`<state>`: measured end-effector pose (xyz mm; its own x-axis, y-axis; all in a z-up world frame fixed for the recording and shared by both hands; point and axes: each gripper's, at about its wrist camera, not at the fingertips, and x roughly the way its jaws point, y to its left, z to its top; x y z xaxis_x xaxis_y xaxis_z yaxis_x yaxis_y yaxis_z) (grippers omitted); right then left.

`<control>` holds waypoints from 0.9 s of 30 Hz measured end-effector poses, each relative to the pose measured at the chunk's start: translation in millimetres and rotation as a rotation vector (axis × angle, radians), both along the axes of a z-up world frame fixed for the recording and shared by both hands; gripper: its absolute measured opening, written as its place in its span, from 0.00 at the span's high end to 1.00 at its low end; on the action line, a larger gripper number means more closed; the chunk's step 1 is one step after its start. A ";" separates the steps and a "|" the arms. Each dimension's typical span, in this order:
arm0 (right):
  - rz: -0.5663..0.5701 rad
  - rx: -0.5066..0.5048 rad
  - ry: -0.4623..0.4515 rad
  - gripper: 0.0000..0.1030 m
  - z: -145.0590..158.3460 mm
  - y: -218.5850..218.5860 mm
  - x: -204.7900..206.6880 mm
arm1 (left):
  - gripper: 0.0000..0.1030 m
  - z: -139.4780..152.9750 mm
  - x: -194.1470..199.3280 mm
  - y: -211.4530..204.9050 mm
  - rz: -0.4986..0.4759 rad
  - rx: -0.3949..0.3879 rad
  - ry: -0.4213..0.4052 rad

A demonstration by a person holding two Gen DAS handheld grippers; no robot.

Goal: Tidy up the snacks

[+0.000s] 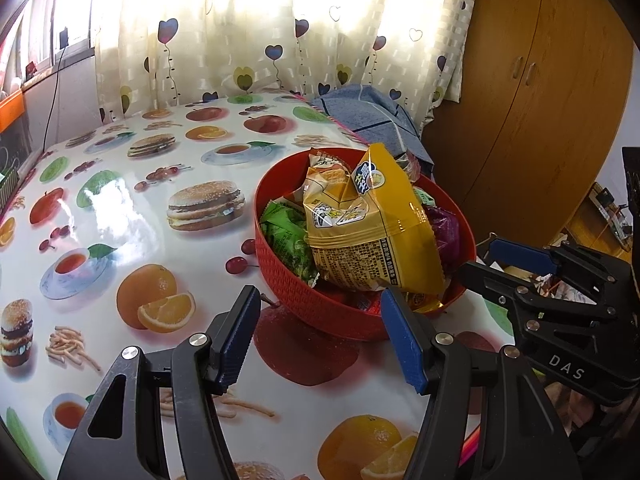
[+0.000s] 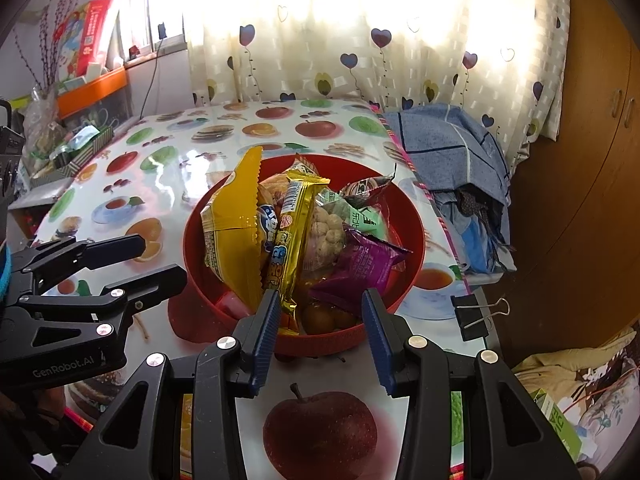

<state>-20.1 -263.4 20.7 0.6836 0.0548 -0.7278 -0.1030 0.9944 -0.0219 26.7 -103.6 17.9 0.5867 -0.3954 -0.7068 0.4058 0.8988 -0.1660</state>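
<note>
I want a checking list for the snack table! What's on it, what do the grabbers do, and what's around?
Surface: table under a glossy food-print cloth.
Job's things: red bowl piled with snacks; big yellow bag, purple packet, green packet.
Clutter: binder clip at the table edge; blue cloth behind.
Grippers: left gripper and right gripper both open, empty, just short of the bowl.
Cables: black cable hanging below the window.
Surroundings: heart curtain, wooden wardrobe.

The tall yellow foil snack bag (image 1: 372, 236) hides most of the packets behind it in the round red plastic bowl (image 1: 320, 312). Its small print is too fine to read. The worktop's near edge (image 2: 320, 468) is cut off by the frame.
</note>
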 end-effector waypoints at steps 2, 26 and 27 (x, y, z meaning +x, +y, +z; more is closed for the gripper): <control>-0.001 -0.003 0.001 0.60 -0.3 0.3 0.9 | 0.38 -0.2 -0.3 -0.8 -0.001 0.003 -0.007; -0.007 0.033 -0.002 0.52 -7.9 -15.3 7.8 | 0.38 -0.4 -3.8 -3.4 0.028 0.046 -0.079; -0.003 0.037 -0.001 0.52 -8.2 -15.4 7.9 | 0.38 -0.8 -3.7 -3.4 0.030 0.051 -0.081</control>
<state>-12.2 -278.9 12.5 0.6846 0.0798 -0.7246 -0.1002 0.9949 0.0148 22.9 -106.9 17.2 0.6536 -0.3415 -0.6754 0.3886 0.9172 -0.0878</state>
